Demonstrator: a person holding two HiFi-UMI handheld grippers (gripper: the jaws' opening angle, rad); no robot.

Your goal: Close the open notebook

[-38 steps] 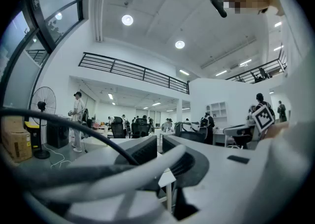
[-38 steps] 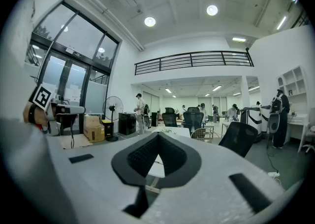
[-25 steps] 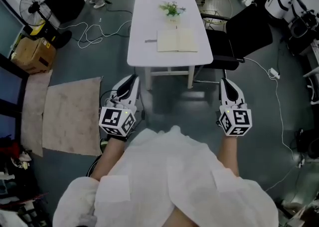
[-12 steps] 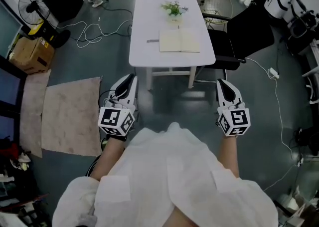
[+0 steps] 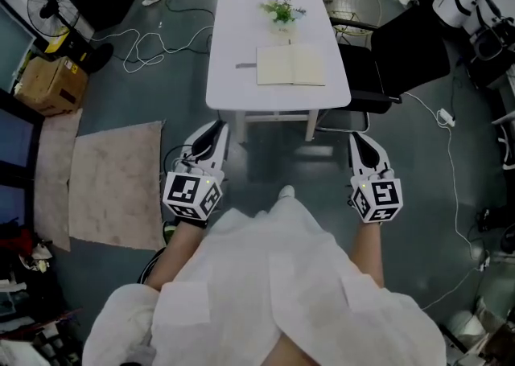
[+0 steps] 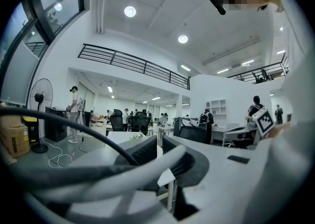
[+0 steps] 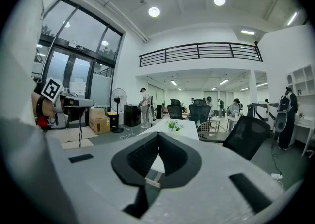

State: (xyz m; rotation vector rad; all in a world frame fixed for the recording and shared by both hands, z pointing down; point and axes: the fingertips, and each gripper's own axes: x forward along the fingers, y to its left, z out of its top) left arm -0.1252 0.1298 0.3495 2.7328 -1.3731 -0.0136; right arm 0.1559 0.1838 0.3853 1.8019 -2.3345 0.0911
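Clearly approach stage. Notebook (image 5: 290, 65) lies open by the surface's (image 5: 249, 2) near edge. Left gripper (image 5: 217, 129) and right gripper (image 5: 358, 142) are well short, both pressed together, empty. Step closer, then lift one cover's outer edge and fold it across.

"How many things are on the far table (image 5: 278, 92)?"

"One notebook (image 5: 290, 65) and one plant (image 5: 282, 12)."

"And around it?"

"One black chair (image 5: 406, 55) on the right. On the left, one fan (image 5: 47, 4), one cardboard box (image 5: 47, 83) and two mats (image 5: 117, 183). Near us, two grippers: left gripper (image 5: 218, 129), right gripper (image 5: 359, 141)."
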